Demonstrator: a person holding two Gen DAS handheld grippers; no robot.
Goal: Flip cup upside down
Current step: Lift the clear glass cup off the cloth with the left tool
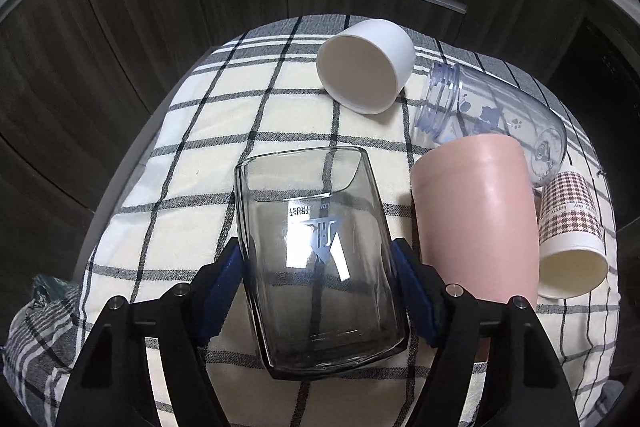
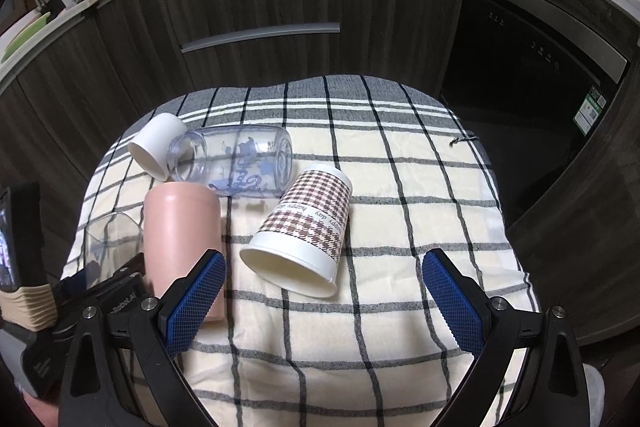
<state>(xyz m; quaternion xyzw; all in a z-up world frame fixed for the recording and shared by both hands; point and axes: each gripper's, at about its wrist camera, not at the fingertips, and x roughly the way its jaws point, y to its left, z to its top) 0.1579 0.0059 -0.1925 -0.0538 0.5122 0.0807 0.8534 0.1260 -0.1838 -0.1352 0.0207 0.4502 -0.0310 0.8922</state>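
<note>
now left tongs (image 1: pixel 320 267) clamp glass cup (image 1: pixel 316 255), long axis pointing away; right tongs (image 2: pixel 324 291) wide open, empty

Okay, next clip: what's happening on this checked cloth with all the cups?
The left gripper is clamped on a clear glass, held over the checked cloth. The right gripper is open and empty, with a houndstooth paper cup lying on its side ahead of it. A pink cup, white cup and clear bottle sit nearby.

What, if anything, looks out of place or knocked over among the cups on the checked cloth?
Three lie on their sides: the white cup, the clear printed bottle and the houndstooth paper cup. The pink cup stands mouth down. The left gripper clamps the glass tumbler. Nothing looks spilled or broken.
</note>
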